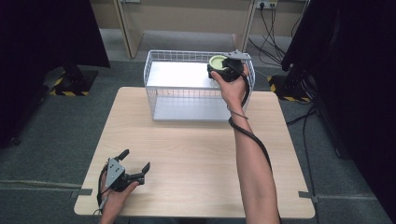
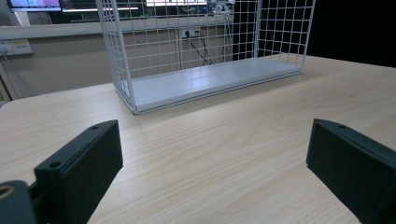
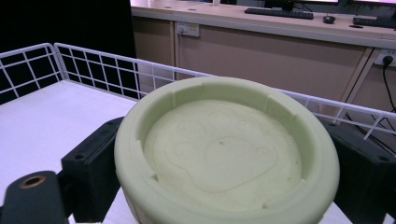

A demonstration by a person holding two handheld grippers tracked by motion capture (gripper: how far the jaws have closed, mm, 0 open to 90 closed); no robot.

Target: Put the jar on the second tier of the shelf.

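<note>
Jaws of right gripper (image 1: 223,65) clamp green bowl (image 1: 217,61) above basket rim (image 1: 196,52).

Bowl (image 3: 226,158): underside hidden by rim, near edge cut off below. Left gripper (image 2: 212,175): jaws cut off by frame bottom.

There is one table (image 1: 196,154). It is made of light wood.

There is one basket (image 1: 159,77). It is white and made of wire.

There is one bowl (image 3: 226,158). It is pale green and round. It has one paw print in the middle.

There are two grippers. One is the left gripper (image 1: 135,164) and one is the right gripper (image 1: 219,65). Each gripper has two black jaws, so that makes four jaws.

There are two hands. Each hand holds one gripper.
</note>
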